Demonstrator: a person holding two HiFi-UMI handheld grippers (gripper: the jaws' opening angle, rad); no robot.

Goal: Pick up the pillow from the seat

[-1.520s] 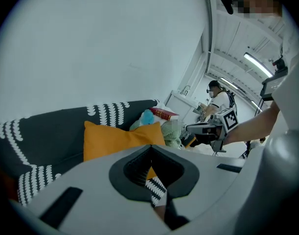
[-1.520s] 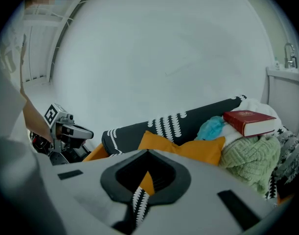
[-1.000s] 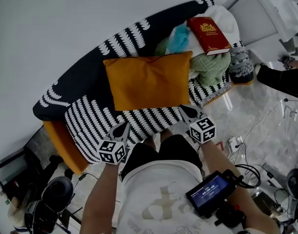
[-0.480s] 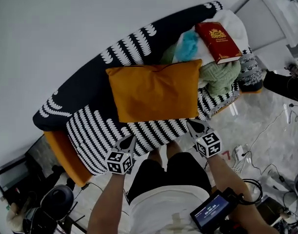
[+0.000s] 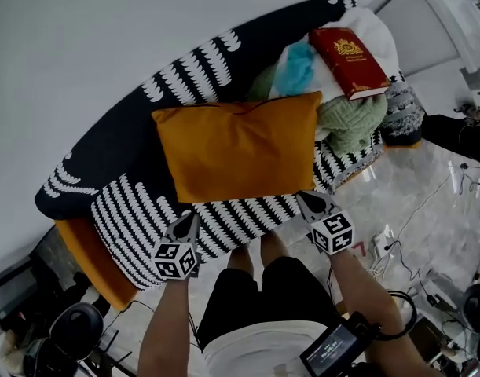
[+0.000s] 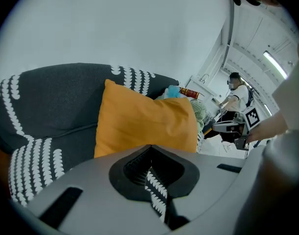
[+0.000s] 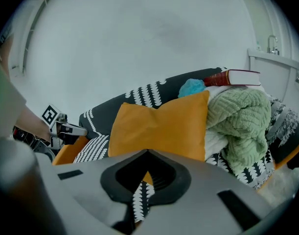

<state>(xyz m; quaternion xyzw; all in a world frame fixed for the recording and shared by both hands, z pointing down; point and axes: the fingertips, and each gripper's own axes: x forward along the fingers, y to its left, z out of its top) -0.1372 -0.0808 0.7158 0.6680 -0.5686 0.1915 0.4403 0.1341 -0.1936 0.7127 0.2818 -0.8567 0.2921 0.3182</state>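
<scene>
Patterned sofa (image 5: 130, 210) bears the pillow (image 5: 236, 145), green blanket (image 5: 353, 120) and red book (image 5: 352, 53) alongside.

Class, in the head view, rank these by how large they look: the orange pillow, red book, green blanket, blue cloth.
1. pillow
2. red book and green blanket: too alike to rank; the blanket is partly hidden
3. blue cloth

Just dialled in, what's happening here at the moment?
A person stands at the black-and-white patterned seat with a gripper in each hand. The left gripper and right gripper are both shut and empty, held near the seat's front edge, short of the orange fabric pillow. The pillow leans against the seat's back, untouched, beside a green knitted blanket and a red hardcover book.
</scene>
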